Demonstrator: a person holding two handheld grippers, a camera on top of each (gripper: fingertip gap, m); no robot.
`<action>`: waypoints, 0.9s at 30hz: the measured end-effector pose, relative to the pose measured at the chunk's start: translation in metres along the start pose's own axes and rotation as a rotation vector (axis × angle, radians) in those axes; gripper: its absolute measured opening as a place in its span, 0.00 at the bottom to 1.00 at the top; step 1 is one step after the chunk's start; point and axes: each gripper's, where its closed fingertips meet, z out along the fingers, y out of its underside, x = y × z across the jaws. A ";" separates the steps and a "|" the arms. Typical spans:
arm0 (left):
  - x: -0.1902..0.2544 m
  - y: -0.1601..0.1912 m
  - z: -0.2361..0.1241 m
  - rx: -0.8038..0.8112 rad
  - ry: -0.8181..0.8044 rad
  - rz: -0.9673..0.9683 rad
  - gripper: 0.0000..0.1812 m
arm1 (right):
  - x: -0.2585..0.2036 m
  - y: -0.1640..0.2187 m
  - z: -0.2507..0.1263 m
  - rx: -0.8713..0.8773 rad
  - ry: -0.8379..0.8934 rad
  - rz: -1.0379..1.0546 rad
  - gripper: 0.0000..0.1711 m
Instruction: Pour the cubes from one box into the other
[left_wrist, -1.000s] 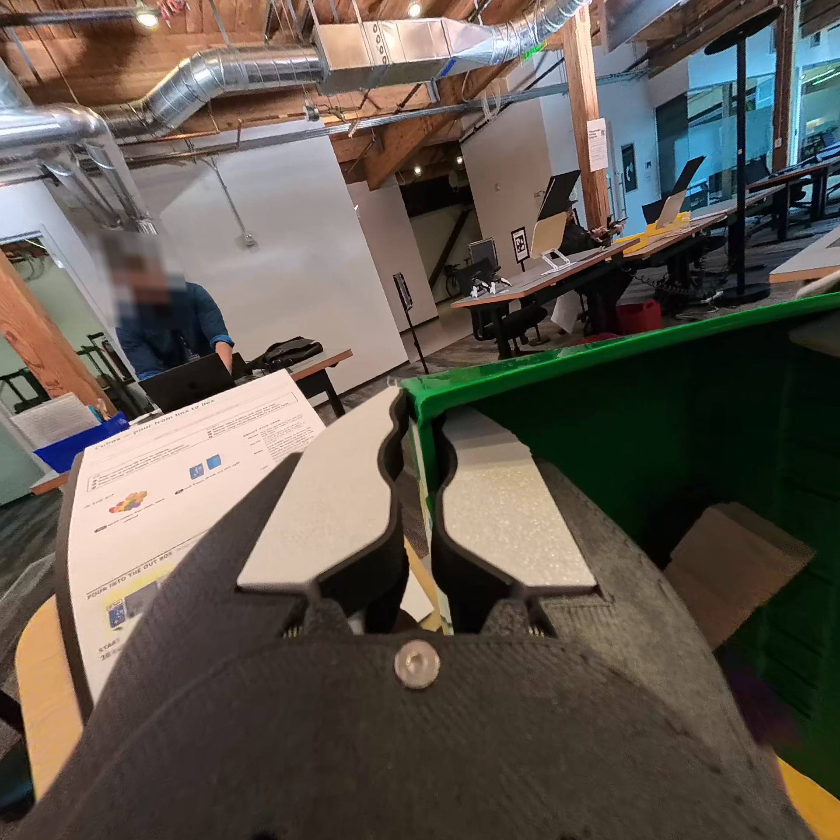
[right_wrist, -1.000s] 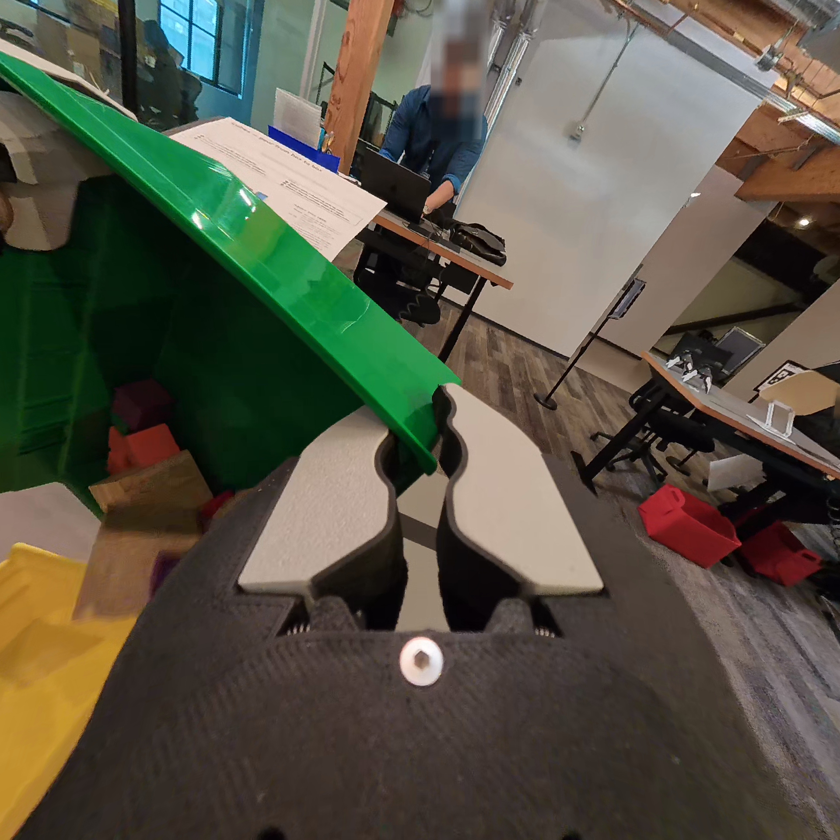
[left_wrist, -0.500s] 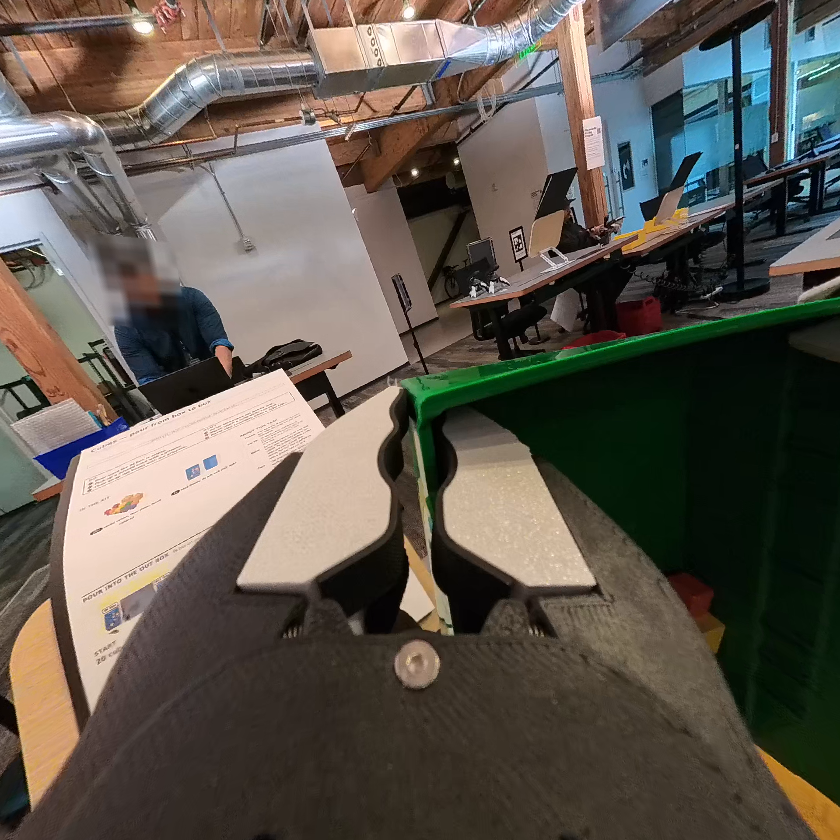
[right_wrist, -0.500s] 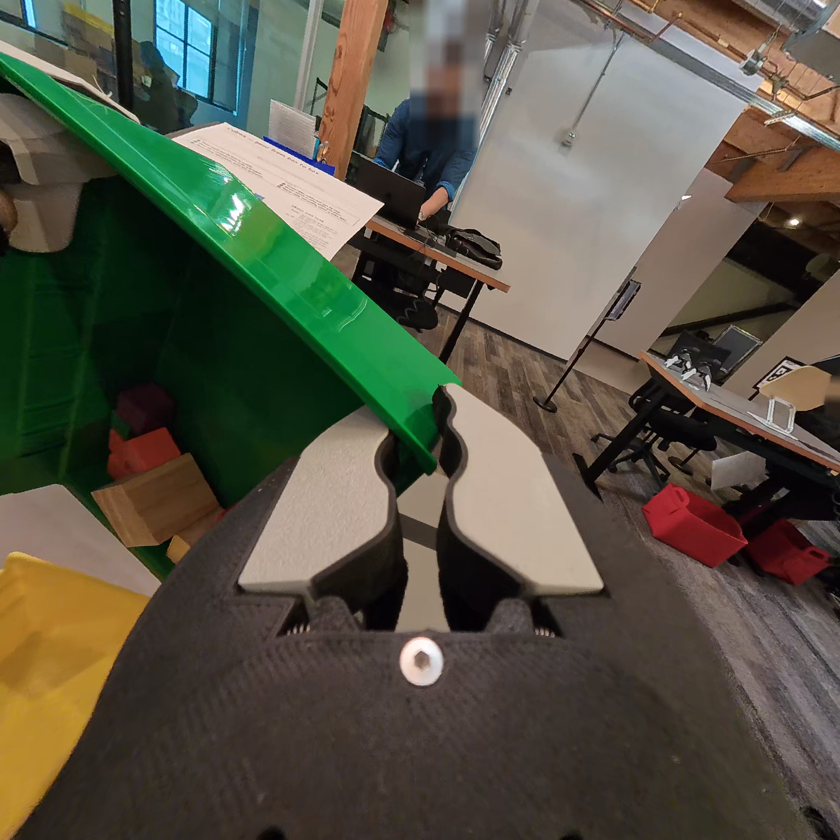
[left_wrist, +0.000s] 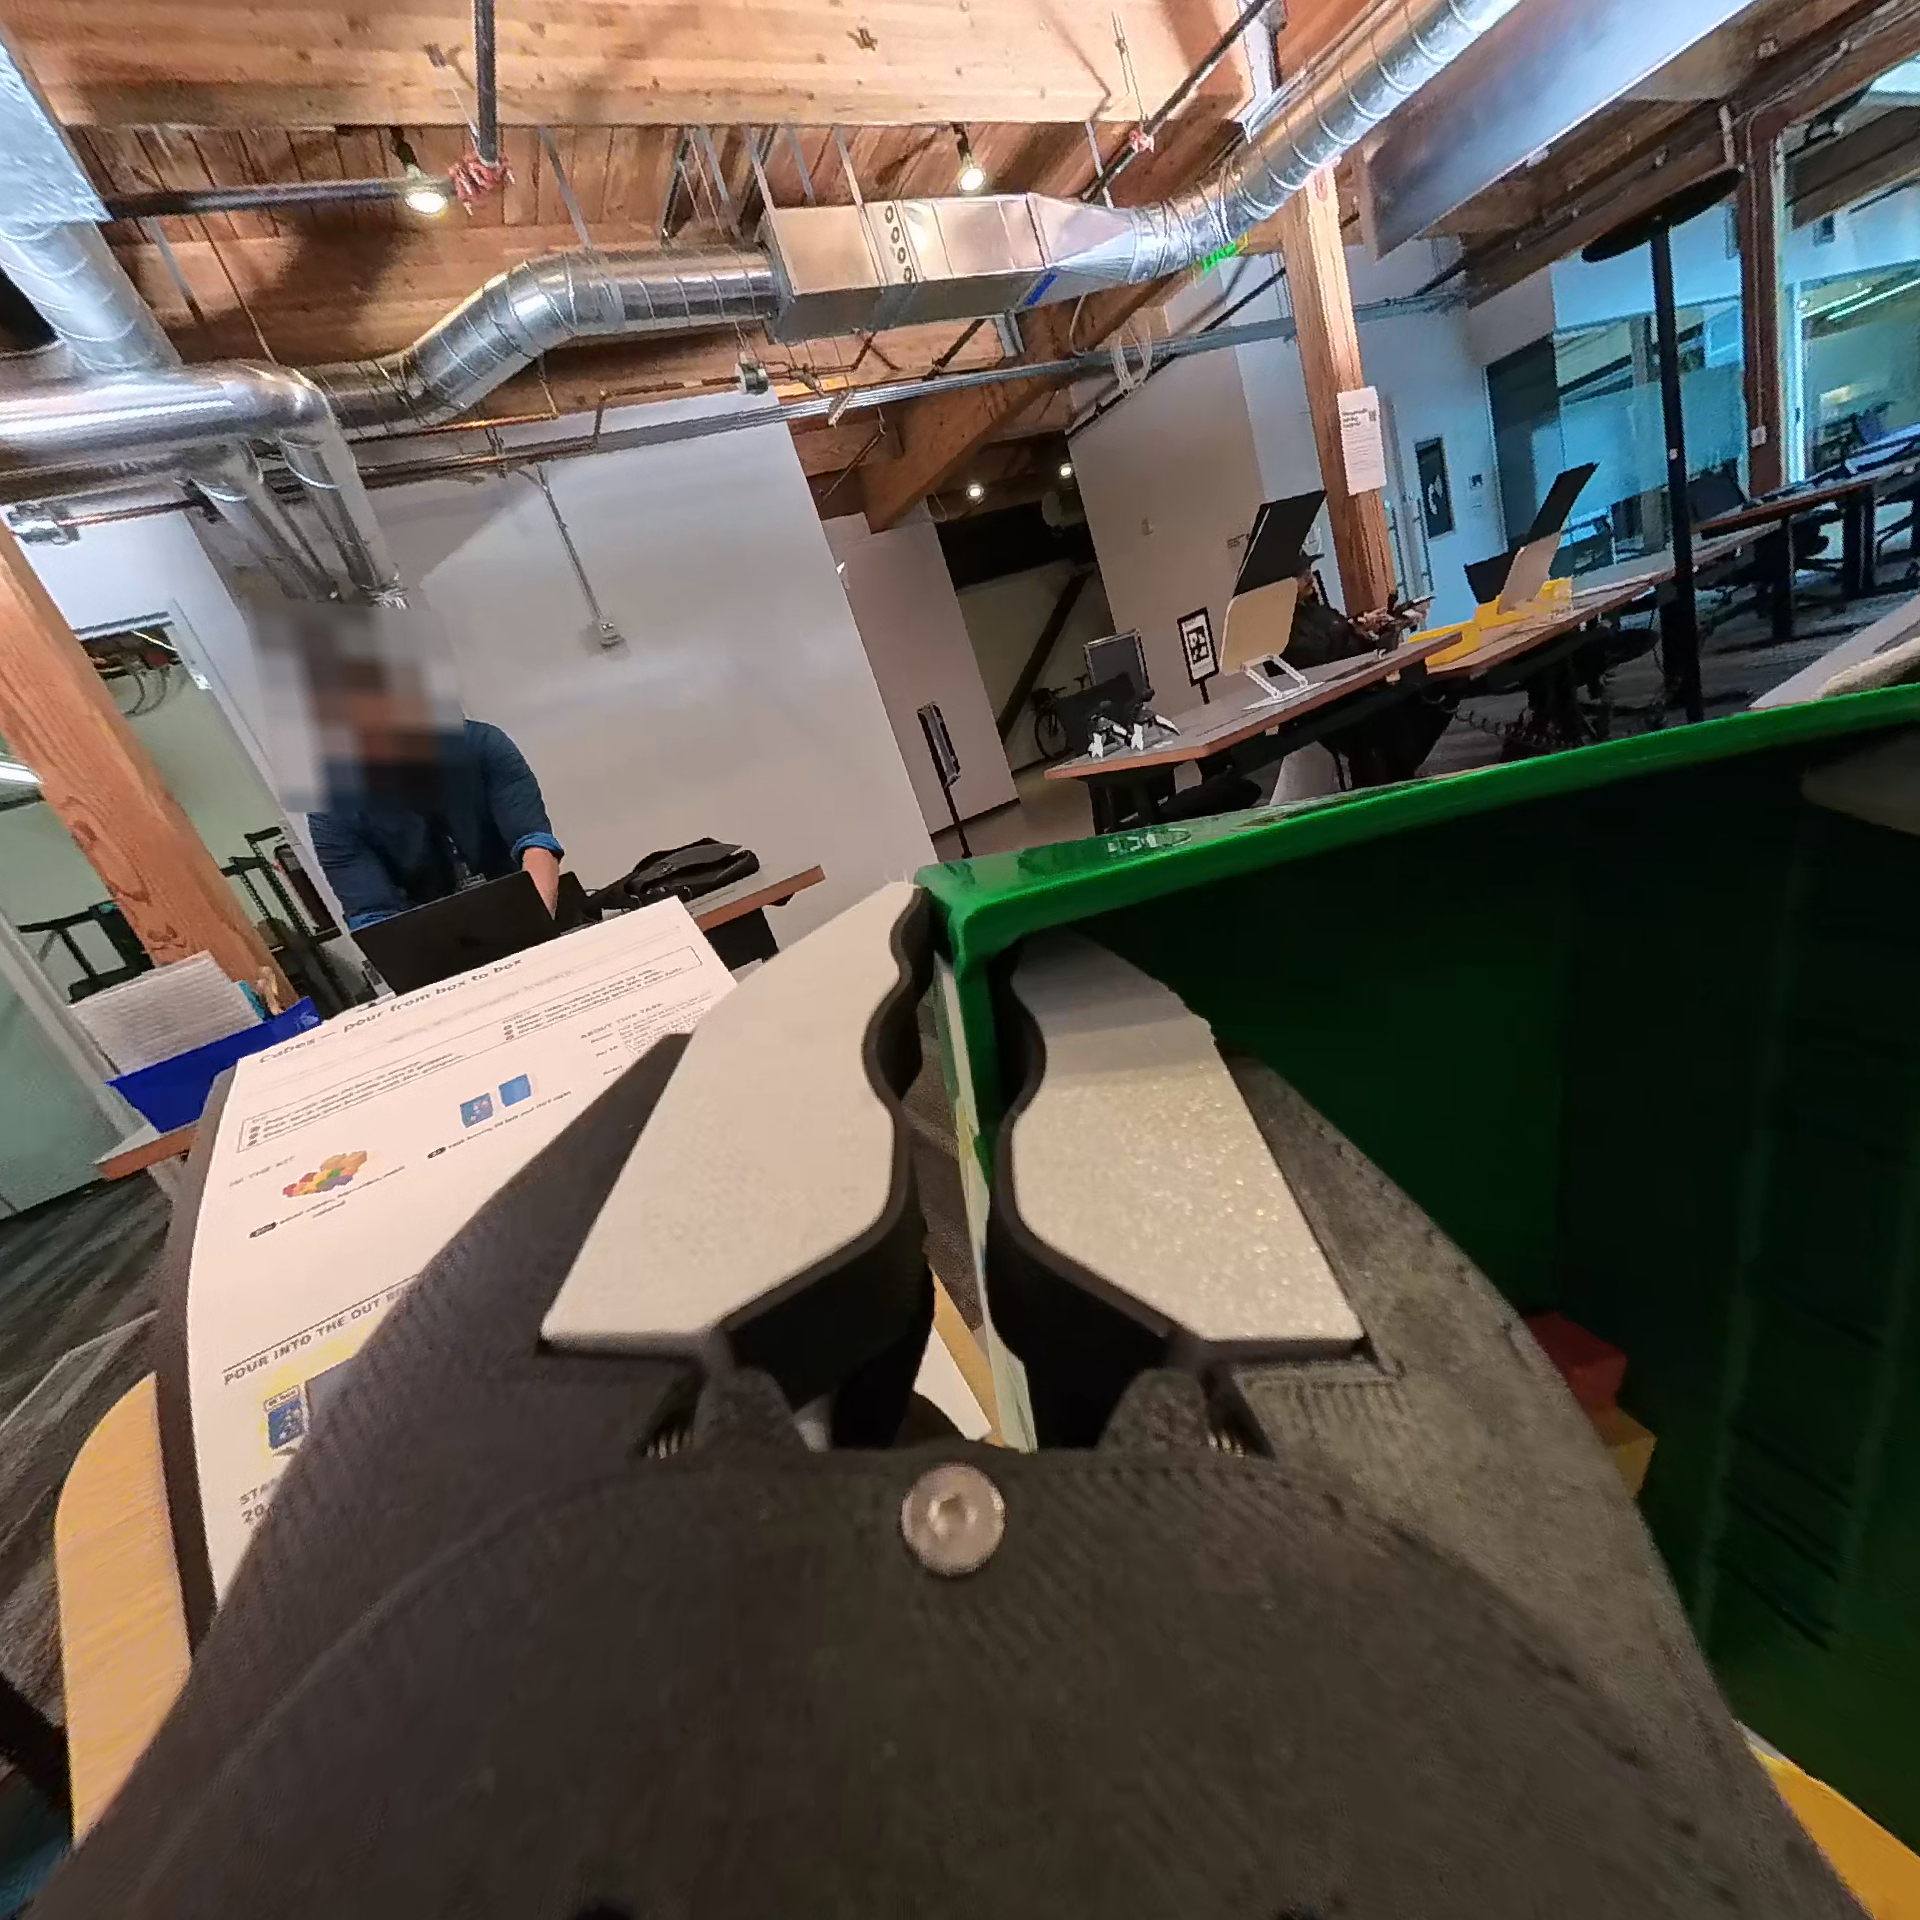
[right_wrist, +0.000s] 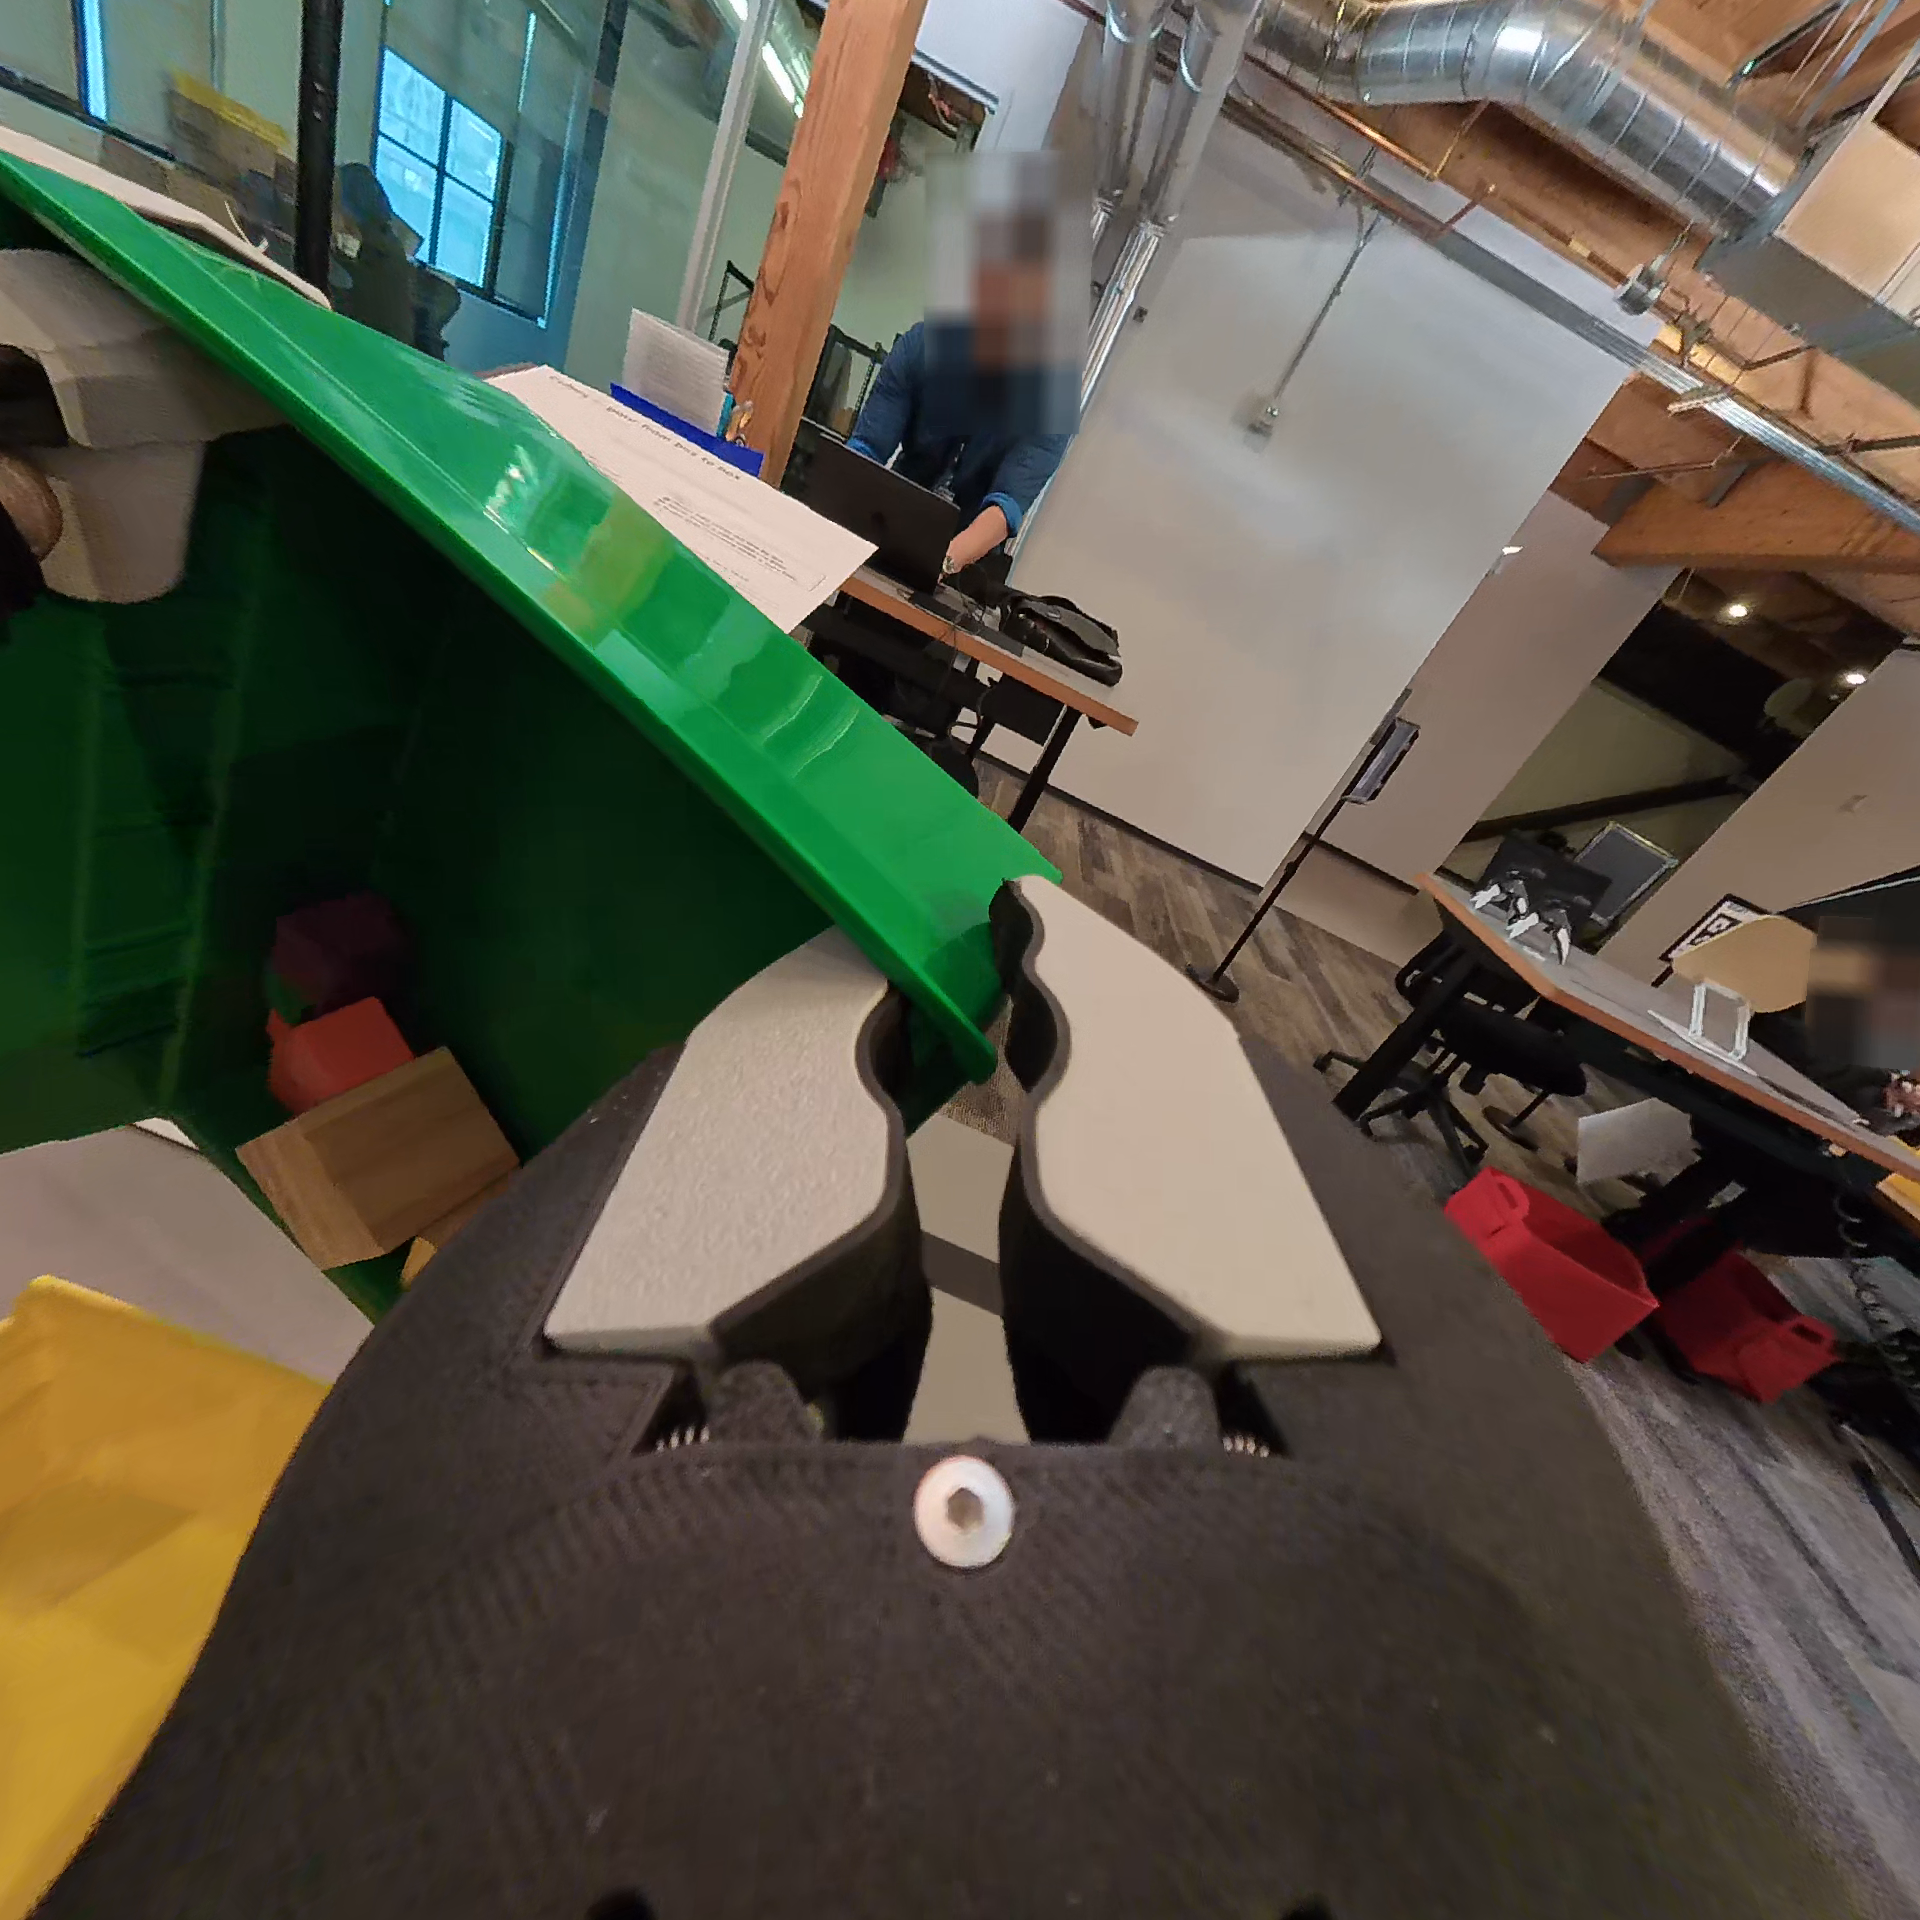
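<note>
Both grippers hold a green box (left_wrist: 1558, 1039) tilted in the air. My left gripper (left_wrist: 961, 935) is shut on the box's left wall. My right gripper (right_wrist: 997, 925) is shut on the rim (right_wrist: 623, 582) of the right wall. Inside the box a wooden cube (right_wrist: 374, 1153), a red cube (right_wrist: 338, 1049) and a dark purple cube (right_wrist: 332, 940) rest at the lower end. The left wrist view shows a red cube (left_wrist: 1579, 1366) and a yellow one (left_wrist: 1626, 1444) there. A yellow box (right_wrist: 114, 1507) lies below, with its edge (left_wrist: 1829, 1808) also in the left wrist view.
A printed instruction sheet (left_wrist: 416, 1122) on a black board lies on the wooden table (left_wrist: 114, 1579) to the left. A person (left_wrist: 426, 810) sits at a laptop at a desk behind. Red bins (right_wrist: 1548, 1268) stand on the floor at the right, near desks and chairs.
The green box has tipped back a little. The cubes that were sliding and blurred a second ago have come to rest at the box's lower end. Both grippers stay shut on the walls.
</note>
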 end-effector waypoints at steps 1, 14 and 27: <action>0.000 -0.002 -0.002 0.009 -0.001 -0.005 0.04 | 0.000 -0.003 -0.002 0.010 0.003 -0.008 0.05; 0.000 -0.007 -0.013 0.034 -0.012 -0.013 0.04 | -0.004 -0.009 -0.010 0.026 0.001 -0.018 0.05; -0.003 -0.016 -0.024 0.081 -0.026 -0.022 0.04 | -0.008 -0.020 -0.016 0.060 0.010 -0.046 0.05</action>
